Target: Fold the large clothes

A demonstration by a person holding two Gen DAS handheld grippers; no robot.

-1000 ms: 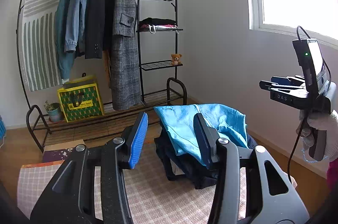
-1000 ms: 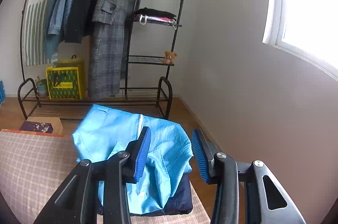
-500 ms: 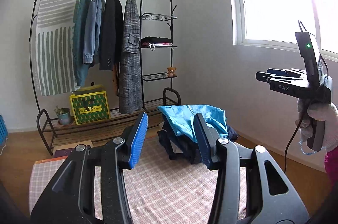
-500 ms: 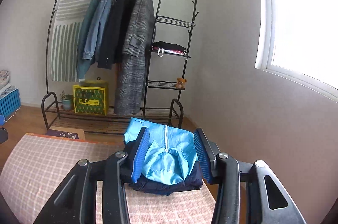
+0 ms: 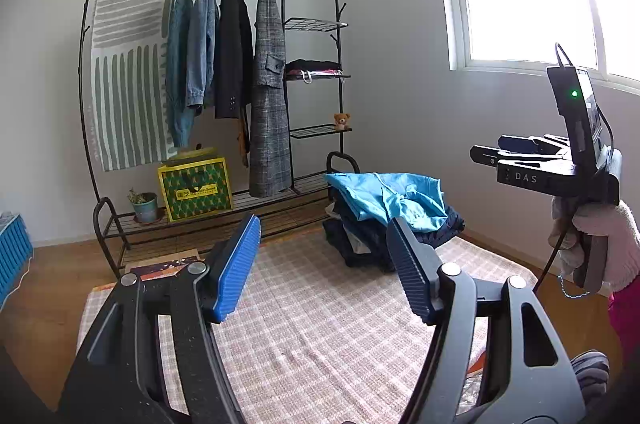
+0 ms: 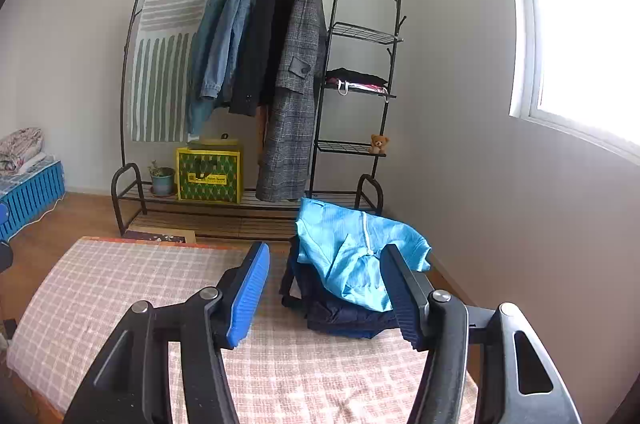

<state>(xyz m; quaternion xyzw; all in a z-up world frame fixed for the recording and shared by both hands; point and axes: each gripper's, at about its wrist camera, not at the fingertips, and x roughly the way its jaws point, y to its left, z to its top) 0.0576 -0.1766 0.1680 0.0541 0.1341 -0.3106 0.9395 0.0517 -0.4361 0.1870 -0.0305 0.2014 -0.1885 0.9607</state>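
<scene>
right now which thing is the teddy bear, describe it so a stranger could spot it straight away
Find the black metal clothes rack against the back wall, then its wire shelves on the side nearest the window. The teddy bear sits at the outer end of the lowest wire shelf, small and brown, the only toy there; the shelf above holds folded clothes.

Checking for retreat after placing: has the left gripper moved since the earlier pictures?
Yes. The left gripper has backed away from the clothes rack; its empty jaws have just been opening.
</scene>
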